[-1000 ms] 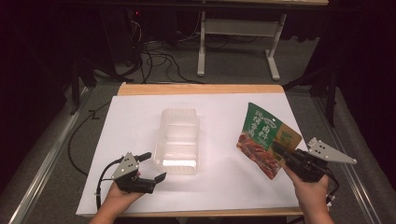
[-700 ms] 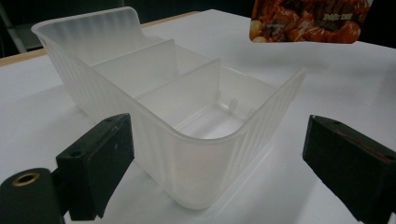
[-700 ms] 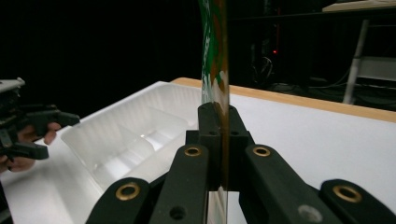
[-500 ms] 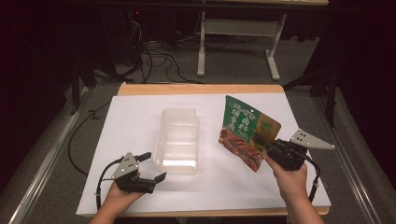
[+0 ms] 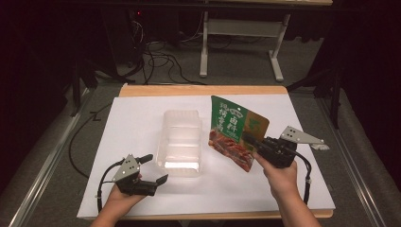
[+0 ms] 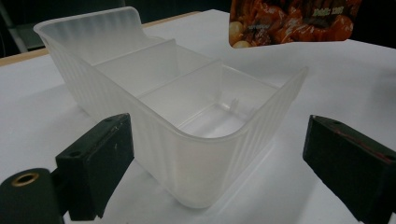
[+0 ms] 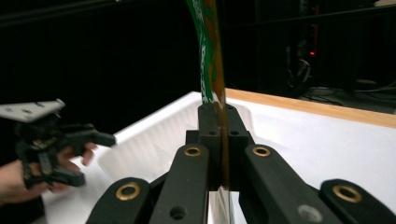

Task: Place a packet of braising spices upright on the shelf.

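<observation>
Right gripper (image 5: 249, 140) clamps a green snack pouch (image 5: 235, 132) (upright) at 3 o'clock of the clear container (image 5: 181, 141) — left gripper (image 5: 157, 168), jaws open, waits at 7 o'clock.

Flat green snack pouch (image 5: 236, 132) with white lettering and a reddish-brown food photo across its lower part, held upright and tilted above the white table cover, lower corner nearest the tray. Translucent plastic tray (image 5: 181, 142), rectangular with ribbed walls and three empty compartments, open side up, resting just left of the pouch.
</observation>
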Motion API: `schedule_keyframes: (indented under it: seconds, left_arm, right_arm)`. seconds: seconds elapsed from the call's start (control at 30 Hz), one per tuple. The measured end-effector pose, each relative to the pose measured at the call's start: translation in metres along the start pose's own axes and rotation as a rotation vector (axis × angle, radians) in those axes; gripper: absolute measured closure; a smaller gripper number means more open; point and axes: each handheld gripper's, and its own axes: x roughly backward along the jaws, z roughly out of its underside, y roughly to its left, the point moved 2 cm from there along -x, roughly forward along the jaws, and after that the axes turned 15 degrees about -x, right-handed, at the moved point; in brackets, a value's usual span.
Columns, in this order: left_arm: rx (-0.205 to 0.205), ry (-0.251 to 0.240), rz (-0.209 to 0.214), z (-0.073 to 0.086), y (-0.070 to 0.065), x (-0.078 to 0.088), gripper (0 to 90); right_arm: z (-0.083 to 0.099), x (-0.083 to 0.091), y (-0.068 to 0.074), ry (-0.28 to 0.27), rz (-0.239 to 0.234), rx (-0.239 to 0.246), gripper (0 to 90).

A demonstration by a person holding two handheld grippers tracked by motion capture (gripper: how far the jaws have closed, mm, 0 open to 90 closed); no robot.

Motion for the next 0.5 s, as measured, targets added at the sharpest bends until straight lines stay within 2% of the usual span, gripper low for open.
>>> schedule_keyframes:
  seconds: [0.17, 0.4, 0.5]
  left_arm:
    - [0.003, -0.003, -0.002, 0.000, 0.000, 0.000, 9.3]
    - [0.007, -0.006, -0.006, 0.000, 0.001, 0.001, 9.3]
    - [0.006, -0.004, -0.005, 0.001, 0.001, 0.001, 9.3]
  right_arm:
    - [-0.006, -0.012, 0.012, 0.007, -0.034, 0.007, 90.0]
    - [-0.006, -0.027, 0.022, 0.021, -0.058, 0.020, 90.0]
    - [-0.006, -0.037, 0.031, 0.026, -0.076, 0.037, 90.0]
